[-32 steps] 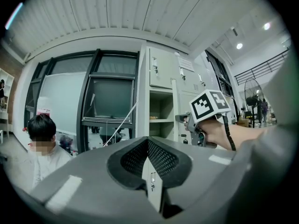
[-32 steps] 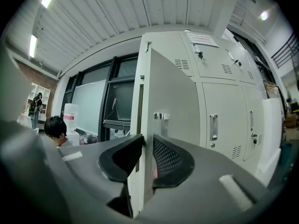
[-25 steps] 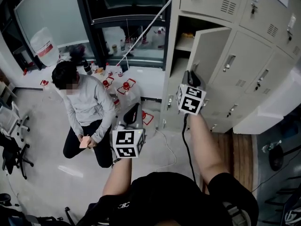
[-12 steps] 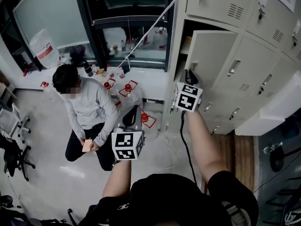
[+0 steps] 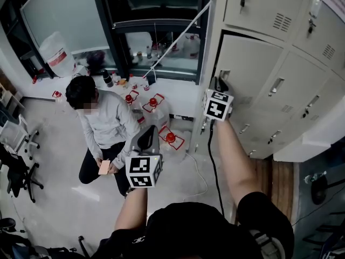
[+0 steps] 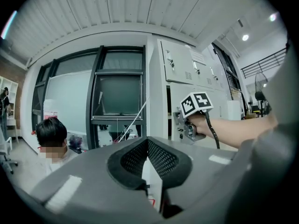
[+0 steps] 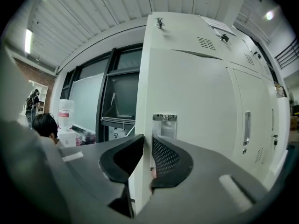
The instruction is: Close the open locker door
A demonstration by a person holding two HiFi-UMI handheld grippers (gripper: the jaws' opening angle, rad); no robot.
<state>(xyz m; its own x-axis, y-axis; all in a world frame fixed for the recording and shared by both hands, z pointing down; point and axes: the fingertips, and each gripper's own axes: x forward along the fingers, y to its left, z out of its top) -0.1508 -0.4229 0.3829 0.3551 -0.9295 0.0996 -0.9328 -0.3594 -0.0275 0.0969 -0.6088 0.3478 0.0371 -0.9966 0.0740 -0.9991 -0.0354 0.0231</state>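
The pale locker door [image 5: 253,80] stands almost flush with its neighbours, only a thin dark slit left at its left edge. My right gripper [image 5: 218,83] is at that free edge, just below the recessed latch [image 7: 164,125]. In the right gripper view the door's [image 7: 196,101] edge fills the gap between the jaws of that gripper [image 7: 147,141]; they have just been closing and both pads lie against it. My left gripper [image 5: 146,135] hangs lower left over the floor, away from the lockers. Its jaws [image 6: 147,141] are shut with nothing in them.
A person [image 5: 102,123] crouches on the floor left of the lockers, holding a phone. Red-capped jugs [image 5: 153,102] stand by the window wall, and a white cord [image 5: 178,39] runs slantwise up to the lockers. An office chair [image 5: 16,171] is at far left. The neighbouring lockers [image 5: 302,96] are shut.
The door has swung from well ajar to nearly shut, hiding the shelf inside. My right gripper travelled with its edge toward the locker frame. The left gripper drifted a little.
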